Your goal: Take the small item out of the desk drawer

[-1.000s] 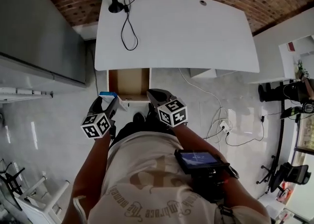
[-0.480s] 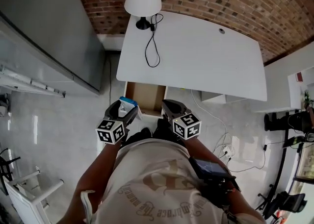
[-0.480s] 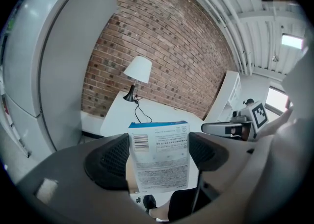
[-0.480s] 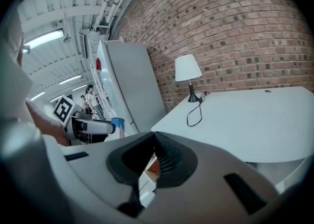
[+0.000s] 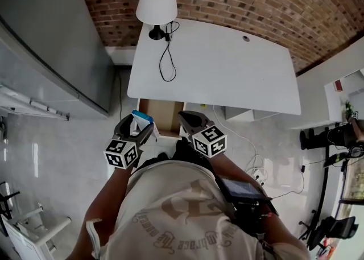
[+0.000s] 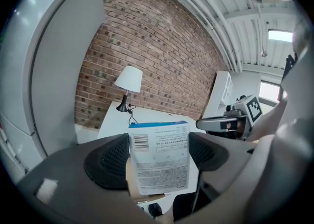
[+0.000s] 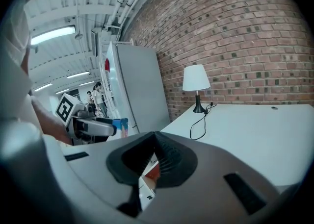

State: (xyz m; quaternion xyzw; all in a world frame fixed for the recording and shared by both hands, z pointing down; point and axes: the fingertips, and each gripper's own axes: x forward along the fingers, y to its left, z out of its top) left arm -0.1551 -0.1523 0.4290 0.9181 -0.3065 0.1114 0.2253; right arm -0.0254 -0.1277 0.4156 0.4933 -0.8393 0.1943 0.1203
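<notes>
Left gripper (image 5: 140,123): jaws narrow, clamped on a small white box (image 6: 159,157) with a blue top edge; pads press its two side edges and the box stands upright between them. Right gripper (image 5: 186,119): jaws together, nothing between them, touching nothing. Both are held side by side, a little apart, at the front of the open drawer (image 5: 165,115) under the left end of the white desk (image 5: 227,65). In the head view the box sits at the drawer's front left corner, clear of the brown inside. Only the left gripper view shows the box's printed face, with a barcode at upper left and fine text too small to read; it also catches the right gripper from the side, off to the right. The right gripper view shows its own pads meeting in a tight seam, and the left gripper off to the left with the box's blue end poking out. Only the head view shows the whole desk top, with a white lamp (image 5: 155,3) and its black cord (image 5: 166,54) at the far left corner.
</notes>
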